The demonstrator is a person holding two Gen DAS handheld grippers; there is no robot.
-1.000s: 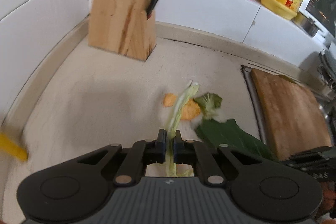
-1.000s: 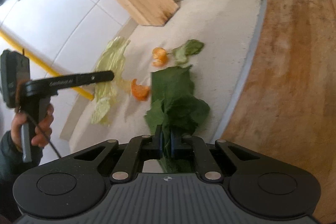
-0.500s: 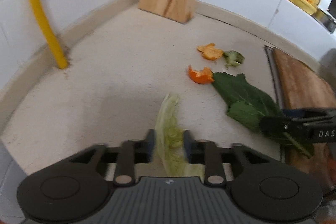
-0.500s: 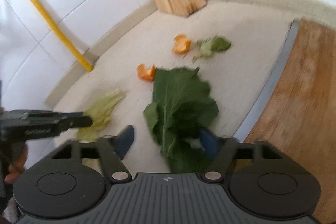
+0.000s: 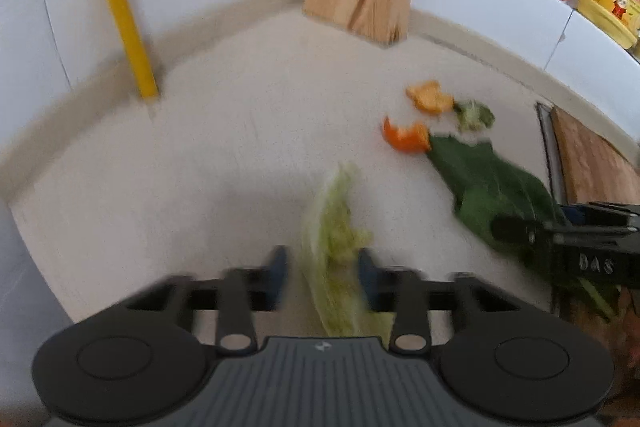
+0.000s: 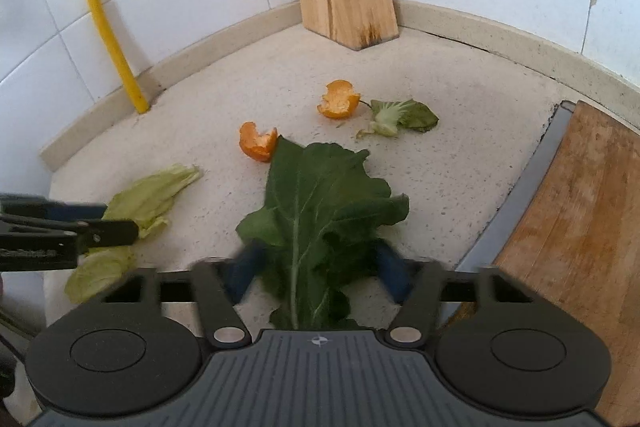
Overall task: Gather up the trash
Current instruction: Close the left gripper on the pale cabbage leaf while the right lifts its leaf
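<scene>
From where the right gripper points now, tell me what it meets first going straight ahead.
The dark green leaf, already lying between the right gripper's open fingers; past its tip, probably the nearer orange peel.

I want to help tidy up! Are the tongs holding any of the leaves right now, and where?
No. The pale green cabbage leaf lies between the open left tongs, the dark green leaf between the open right tongs; both have been closing.

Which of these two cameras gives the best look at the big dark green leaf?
The right wrist view: the dark green leaf lies sharp and whole, veins visible. The left wrist view shows it blurred, off to the right, partly hidden behind the other hand-held gripper.
</scene>
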